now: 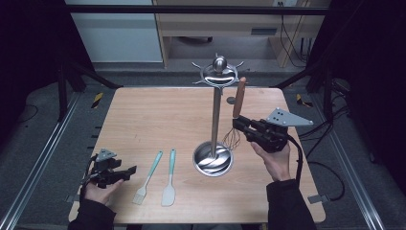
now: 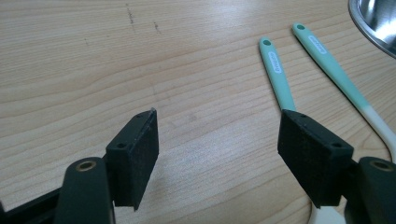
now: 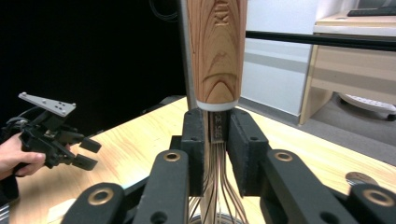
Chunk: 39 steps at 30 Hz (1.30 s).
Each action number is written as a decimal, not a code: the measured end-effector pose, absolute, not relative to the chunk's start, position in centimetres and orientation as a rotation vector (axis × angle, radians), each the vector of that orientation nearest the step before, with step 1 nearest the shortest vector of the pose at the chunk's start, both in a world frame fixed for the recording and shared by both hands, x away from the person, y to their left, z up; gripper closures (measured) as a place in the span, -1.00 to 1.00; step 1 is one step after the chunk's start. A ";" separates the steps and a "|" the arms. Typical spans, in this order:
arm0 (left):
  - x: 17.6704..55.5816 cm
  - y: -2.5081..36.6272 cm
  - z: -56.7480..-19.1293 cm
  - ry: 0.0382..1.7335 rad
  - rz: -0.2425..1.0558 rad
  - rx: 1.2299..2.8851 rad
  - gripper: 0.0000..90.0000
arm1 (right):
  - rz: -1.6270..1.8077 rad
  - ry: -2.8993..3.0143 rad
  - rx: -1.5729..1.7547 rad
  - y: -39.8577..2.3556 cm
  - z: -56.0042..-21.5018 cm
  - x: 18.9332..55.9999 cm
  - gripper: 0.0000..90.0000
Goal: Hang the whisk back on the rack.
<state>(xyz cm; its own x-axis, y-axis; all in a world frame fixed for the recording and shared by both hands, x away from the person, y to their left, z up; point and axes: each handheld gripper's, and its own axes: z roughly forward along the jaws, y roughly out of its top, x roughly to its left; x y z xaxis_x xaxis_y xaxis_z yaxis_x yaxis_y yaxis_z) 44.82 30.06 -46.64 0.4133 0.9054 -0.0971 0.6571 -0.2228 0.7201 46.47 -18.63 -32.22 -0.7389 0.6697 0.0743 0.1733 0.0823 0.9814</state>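
Gripped whisk [image 3: 216, 56] at the collar below its stiff wooden handle, right gripper [image 3: 215, 135] fingers pinching it; light, wires springy; left gripper [image 2: 217, 154] fingers spread.

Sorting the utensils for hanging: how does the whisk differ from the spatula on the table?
The whisk has a brown wooden handle and wire loops; the spatula has a teal handle and a pale flat blade. The whisk stands upright between the right gripper's jaws beside the stand; the spatula lies flat, untouched. Both are long-handled kitchen tools.
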 end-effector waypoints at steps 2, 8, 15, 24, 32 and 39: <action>44.8 30.1 -46.6 1.323 0.452 1.969 -0.36 | 1.698 1.968 0.833 -18.7 -32.2 46.4 0.68; 44.8 30.1 -46.6 1.321 0.453 1.968 -0.36 | 1.674 1.920 0.851 -19.1 -31.9 45.8 0.60; 44.7 30.1 -46.5 1.317 0.456 1.968 -0.36 | 1.599 1.855 0.865 -19.8 -31.6 44.8 0.73; 44.7 30.0 -46.6 1.315 0.448 1.967 -0.36 | 1.573 1.766 0.920 -20.9 -30.9 43.7 1.00; 44.8 29.9 -46.6 1.317 0.451 1.966 -0.36 | 1.589 1.710 0.928 -20.8 -29.4 43.3 1.00; 44.7 30.0 -46.6 1.321 0.453 1.965 -0.36 | 1.599 1.661 0.923 -20.1 -27.4 43.7 1.00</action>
